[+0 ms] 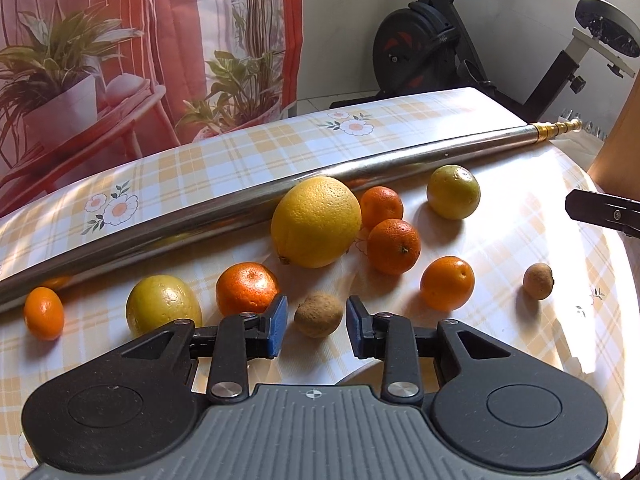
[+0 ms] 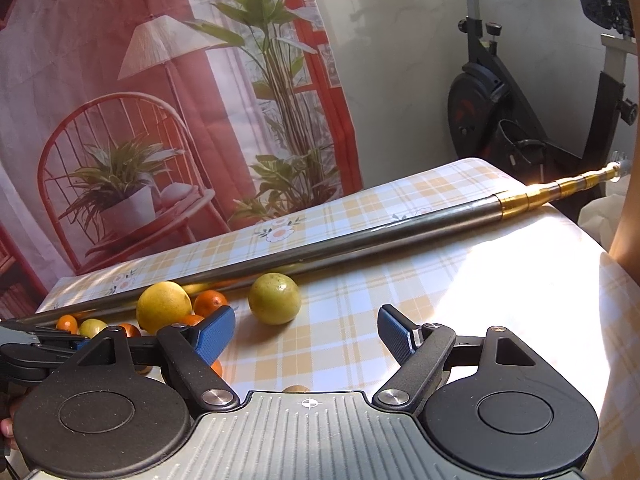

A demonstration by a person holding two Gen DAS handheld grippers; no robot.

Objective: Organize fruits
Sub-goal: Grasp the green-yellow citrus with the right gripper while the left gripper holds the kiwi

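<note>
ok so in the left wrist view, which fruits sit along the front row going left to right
small orange fruit → yellow-green fruit → mandarin → brown fruit between the open left gripper fingers → orange fruit → second brown fruit

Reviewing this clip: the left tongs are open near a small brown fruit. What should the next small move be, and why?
Probably ease the left tongs forward a little and close on the small brown fruit. They are open, and the fruit sits in line with the gap between the blue pads, apart from the neighbouring orange. The right tongs are open and empty.
</note>
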